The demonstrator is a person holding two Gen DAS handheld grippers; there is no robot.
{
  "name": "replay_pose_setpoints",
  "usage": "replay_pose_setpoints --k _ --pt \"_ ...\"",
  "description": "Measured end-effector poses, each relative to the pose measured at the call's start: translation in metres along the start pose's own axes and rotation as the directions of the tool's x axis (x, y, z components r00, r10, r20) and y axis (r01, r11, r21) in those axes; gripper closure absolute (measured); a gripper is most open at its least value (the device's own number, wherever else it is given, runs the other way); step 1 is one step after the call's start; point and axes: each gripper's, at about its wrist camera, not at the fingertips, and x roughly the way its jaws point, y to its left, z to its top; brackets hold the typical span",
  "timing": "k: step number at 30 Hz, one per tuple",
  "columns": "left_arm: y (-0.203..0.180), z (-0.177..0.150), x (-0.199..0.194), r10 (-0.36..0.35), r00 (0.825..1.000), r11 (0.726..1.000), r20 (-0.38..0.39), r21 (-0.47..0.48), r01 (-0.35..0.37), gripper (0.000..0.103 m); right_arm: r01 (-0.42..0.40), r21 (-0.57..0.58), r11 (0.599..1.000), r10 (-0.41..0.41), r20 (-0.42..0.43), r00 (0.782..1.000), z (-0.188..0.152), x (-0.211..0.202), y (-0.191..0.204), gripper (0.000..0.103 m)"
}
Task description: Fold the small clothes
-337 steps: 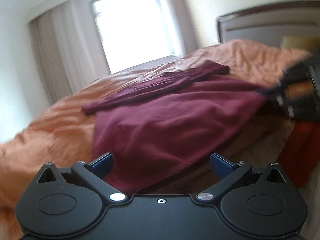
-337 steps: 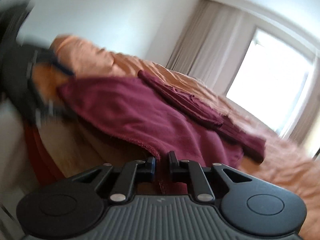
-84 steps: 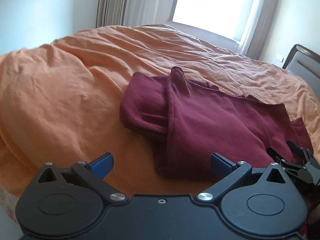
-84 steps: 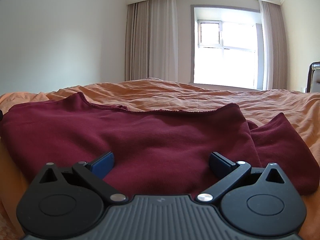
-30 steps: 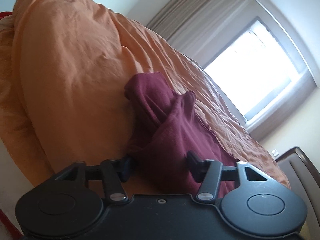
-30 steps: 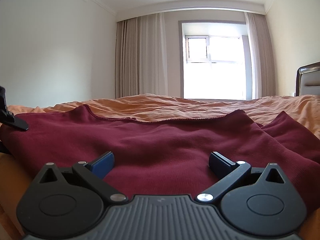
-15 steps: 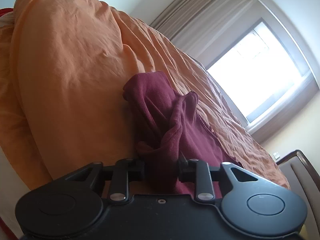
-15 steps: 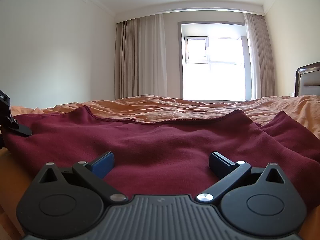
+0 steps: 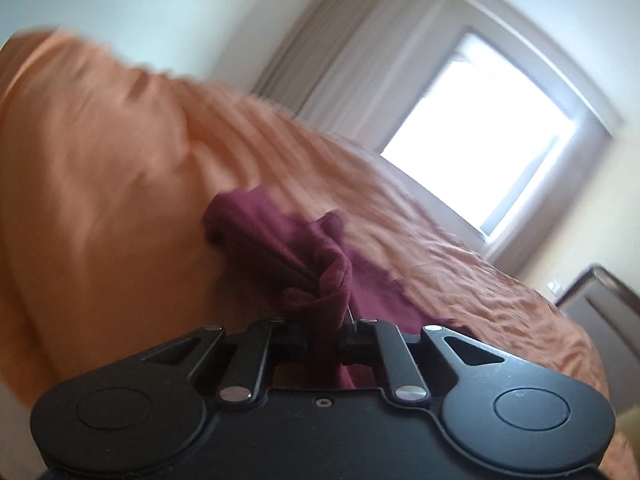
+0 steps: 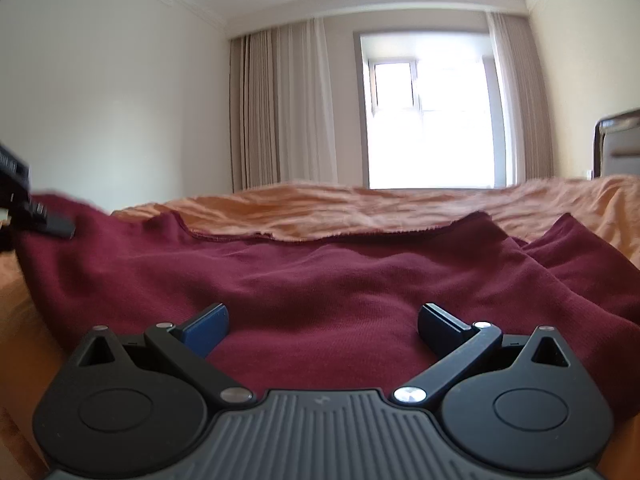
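Note:
A dark red garment (image 10: 320, 280) lies folded on the orange bedspread (image 10: 360, 204). In the left wrist view my left gripper (image 9: 323, 334) is shut on a bunched corner of the garment (image 9: 320, 280), which rises in a twisted ridge from the bed. In the right wrist view my right gripper (image 10: 322, 326) stands open low over the garment's near edge, with cloth between and below its blue fingertips but not pinched. The left gripper's black body (image 10: 36, 216) shows at the far left of that view, at the garment's left end.
The orange bedspread (image 9: 100, 200) humps up at the left of the left wrist view. A window with beige curtains (image 10: 280, 108) lies beyond the bed. A dark headboard (image 10: 618, 144) stands at the right edge.
My left gripper has closed from open onto the garment's corner and is lifting it, with motion blur. The right gripper has stayed open and nearly still.

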Motion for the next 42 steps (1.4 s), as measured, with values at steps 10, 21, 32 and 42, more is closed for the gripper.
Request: replay_pose_setpoints --k 10,21,32,42 --pt "-0.100 0.029 0.014 -0.196 0.977 0.925 -0.079 0.315 0.211 0.091 0.042 -0.040 0.998 -0.045 -0.080 0.996 0.029 -0.035 -0.037 0.000" --pt "-0.217 -0.077 0.032 -0.372 0.831 0.673 -0.413 0.497 0.548 0.090 0.190 -0.116 0.975 -0.207 -0.160 0.965 0.008 -0.105 -0.081 0.000" --pt "-0.207 -0.090 0.035 -0.365 0.770 0.696 -0.524 0.396 0.600 0.037 0.277 -0.042 0.960 -0.279 -0.189 0.941 -0.001 -0.129 -0.107 0.000" --pt "-0.170 -0.073 -0.008 -0.376 0.825 0.755 -0.422 0.377 0.537 0.001 0.357 -0.028 0.934 -0.354 -0.228 0.907 -0.003 -0.136 -0.104 0.000"
